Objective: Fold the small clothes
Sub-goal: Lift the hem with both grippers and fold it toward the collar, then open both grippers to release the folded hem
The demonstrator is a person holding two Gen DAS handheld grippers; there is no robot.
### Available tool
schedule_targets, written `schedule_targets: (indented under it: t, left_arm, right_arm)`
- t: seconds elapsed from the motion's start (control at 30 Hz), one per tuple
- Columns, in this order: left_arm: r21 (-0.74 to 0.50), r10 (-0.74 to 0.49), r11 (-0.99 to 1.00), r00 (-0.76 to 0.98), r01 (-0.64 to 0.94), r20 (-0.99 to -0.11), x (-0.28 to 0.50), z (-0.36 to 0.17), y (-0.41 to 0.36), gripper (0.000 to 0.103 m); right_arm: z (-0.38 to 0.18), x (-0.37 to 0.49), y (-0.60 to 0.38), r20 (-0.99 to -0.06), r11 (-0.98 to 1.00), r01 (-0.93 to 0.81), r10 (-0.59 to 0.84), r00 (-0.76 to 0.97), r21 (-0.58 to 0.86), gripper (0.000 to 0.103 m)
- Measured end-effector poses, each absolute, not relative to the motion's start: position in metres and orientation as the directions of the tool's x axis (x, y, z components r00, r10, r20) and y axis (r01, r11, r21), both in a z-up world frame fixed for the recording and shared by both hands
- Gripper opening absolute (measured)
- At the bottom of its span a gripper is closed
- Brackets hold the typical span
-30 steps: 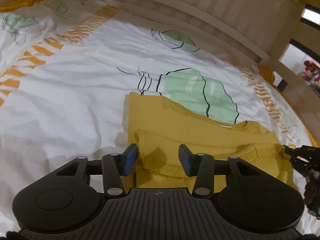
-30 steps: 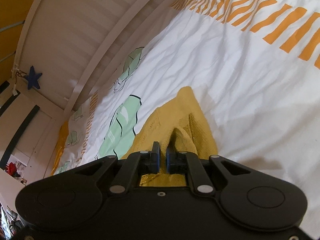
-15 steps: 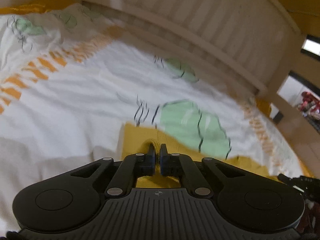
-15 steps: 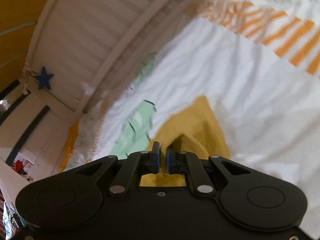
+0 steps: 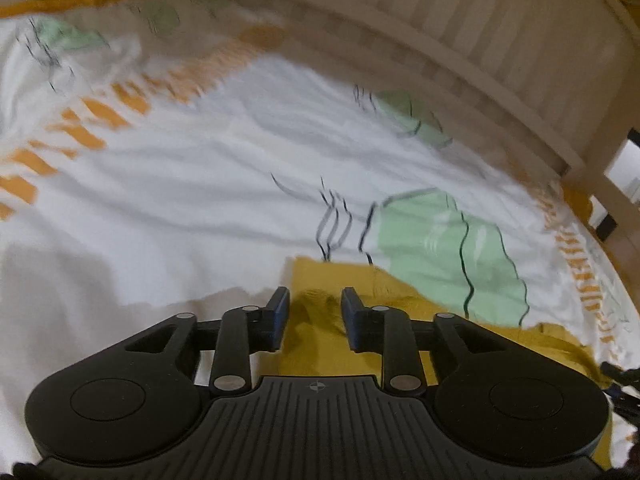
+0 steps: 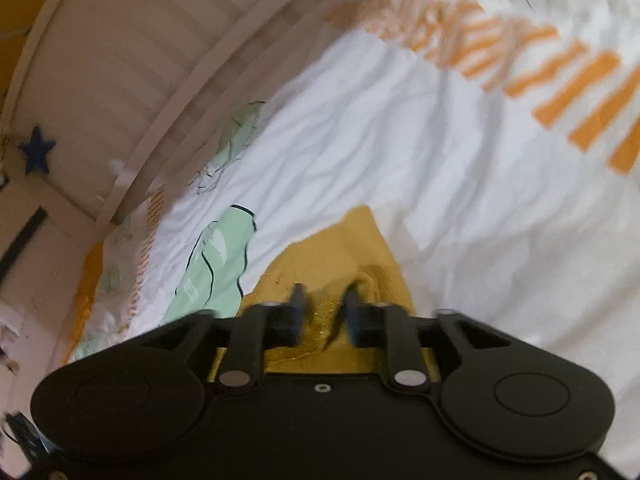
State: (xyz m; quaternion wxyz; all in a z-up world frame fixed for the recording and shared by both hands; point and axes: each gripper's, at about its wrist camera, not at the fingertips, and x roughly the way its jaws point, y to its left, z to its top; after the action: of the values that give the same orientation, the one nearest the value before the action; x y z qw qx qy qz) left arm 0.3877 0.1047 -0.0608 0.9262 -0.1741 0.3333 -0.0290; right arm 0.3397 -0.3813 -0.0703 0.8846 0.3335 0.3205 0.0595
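Straddling garment (image 5: 320, 312) folds, both tongs (image 5: 314, 311) (image 6: 323, 307) gape.

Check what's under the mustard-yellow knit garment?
The mustard-yellow knit garment lies on the white printed bedsheet, overlapping the edge of its green leaf print. Anything else beneath is covered by the cloth.

Right claw (image 6: 322, 312): jaws parted, a raised fold of yellow garment (image 6: 340, 256) lying loose between them. Garment spread on white bedsheet (image 6: 380, 140), extending ahead of the claw. Green leaf print (image 6: 212, 268) to its left. Orange stripes (image 6: 540, 76) far ahead-right. Slatted bed rail (image 6: 132, 68), blue star (image 6: 37, 155) upper left.
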Motion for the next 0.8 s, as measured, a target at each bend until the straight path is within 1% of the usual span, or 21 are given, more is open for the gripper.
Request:
schedule_targets:
  t: [0.03,0.07,0.13,0.2,0.27,0.33,0.4,0.5,0.53,0.67,0.8]
  left_arm:
    - [-0.326,-0.154,0.943,0.789,-0.062,-0.595,0.382,-0.056,0.105,0.043]
    - [-0.312,-0.148,0.949,0.799,-0.052,-0.583,0.376,-0.052,0.105,0.043]
    - [-0.283,-0.154,0.959,0.807,-0.018,-0.571,0.368,-0.045,0.102,0.044]
    - [-0.243,-0.165,0.97,0.8,0.025,-0.577,0.358,-0.041,0.093,0.044]
    - [-0.219,-0.192,0.973,0.787,0.075,-0.586,0.353,-0.042,0.082,0.045]
    - [-0.19,-0.205,0.976,0.77,0.111,-0.604,0.348,-0.049,0.07,0.045]
    - [-0.168,-0.207,0.977,0.748,0.13,-0.631,0.349,-0.06,0.062,0.045]
    - [-0.16,-0.192,0.981,0.695,0.112,-0.693,0.356,-0.082,0.056,0.045]
    - [-0.153,-0.188,0.982,0.688,0.112,-0.701,0.356,-0.087,0.056,0.047]
    - [-0.132,-0.178,0.984,0.697,0.12,-0.695,0.358,-0.094,0.054,0.05]
    - [-0.144,-0.175,0.984,0.699,0.103,-0.694,0.357,-0.095,0.055,0.052]
  right_arm:
    - [-0.064,0.337,-0.378,-0.526,0.802,0.091,0.296,0.797,0.59,0.072]
    - [-0.058,0.334,-0.374,-0.524,0.83,0.078,0.272,0.807,0.552,0.074]
    - [-0.046,0.329,-0.365,-0.514,0.874,0.053,0.234,0.825,0.482,0.074]
    - [-0.037,0.324,-0.356,-0.5,0.896,0.026,0.223,0.837,0.444,0.074]
    - [-0.03,0.321,-0.343,-0.494,0.907,-0.019,0.247,0.834,0.42,0.074]
    - [-0.029,0.321,-0.325,-0.507,0.919,-0.067,0.273,0.817,0.388,0.074]
    - [-0.03,0.319,-0.308,-0.531,0.931,-0.115,0.296,0.794,0.347,0.074]
    - [-0.037,0.318,-0.279,-0.582,0.938,-0.199,0.333,0.742,0.283,0.073]
    - [-0.041,0.317,-0.27,-0.598,0.94,-0.22,0.336,0.728,0.261,0.073]
    - [-0.052,0.322,-0.239,-0.661,0.947,-0.278,0.313,0.682,0.161,0.073]
    - [-0.059,0.351,-0.226,-0.716,0.961,-0.252,0.254,0.65,0.112,0.074]
